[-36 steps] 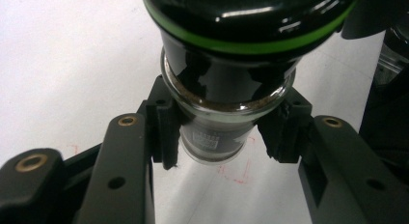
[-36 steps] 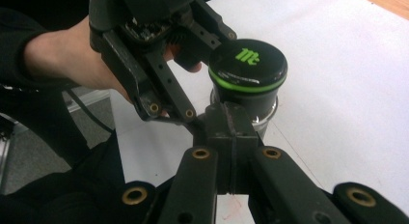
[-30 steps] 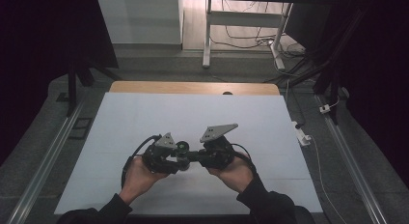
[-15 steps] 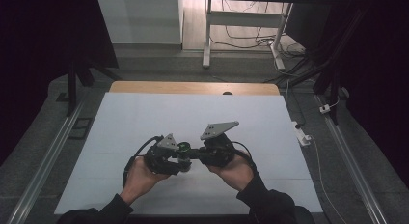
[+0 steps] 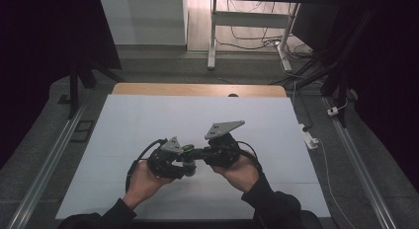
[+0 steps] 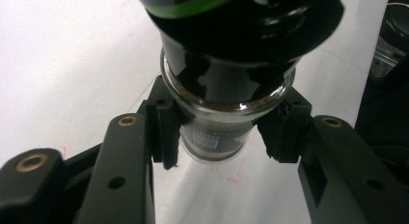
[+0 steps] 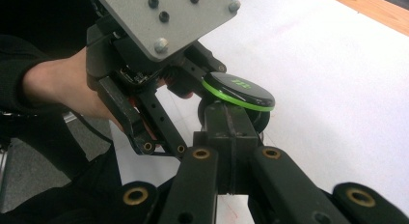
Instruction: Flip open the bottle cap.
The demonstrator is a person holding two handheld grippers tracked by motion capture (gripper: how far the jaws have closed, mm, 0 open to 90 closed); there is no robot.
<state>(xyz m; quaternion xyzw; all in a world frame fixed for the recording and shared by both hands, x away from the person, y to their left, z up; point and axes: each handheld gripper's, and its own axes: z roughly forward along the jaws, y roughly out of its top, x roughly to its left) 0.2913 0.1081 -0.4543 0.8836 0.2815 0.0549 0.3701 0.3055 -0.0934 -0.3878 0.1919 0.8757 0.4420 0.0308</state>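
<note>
A small glass jar (image 6: 217,89) with a black cap and a green-ringed black lid (image 7: 237,91) is held just above the white table (image 5: 148,115), near its front middle. My left gripper (image 6: 219,132) is shut on the jar's glass body below the neck, one pad on each side. My right gripper (image 7: 226,120) comes in from the opposite side with its jaws pressed together. Its tips sit right under the lid's green rim, against the cap. In the high view the left gripper (image 5: 188,159) and right gripper (image 5: 196,153) meet at the jar (image 5: 187,150).
A wooden strip (image 5: 197,89) runs along the table's far edge. A white power strip (image 5: 309,135) and cables lie on the floor to the right. Metal rails (image 5: 49,155) flank the table. The left gripper's grey plate (image 7: 159,16) is close above my right jaws.
The right gripper's grey plate has lifted slightly. Both hands stay at the same spot with the jar between them.
</note>
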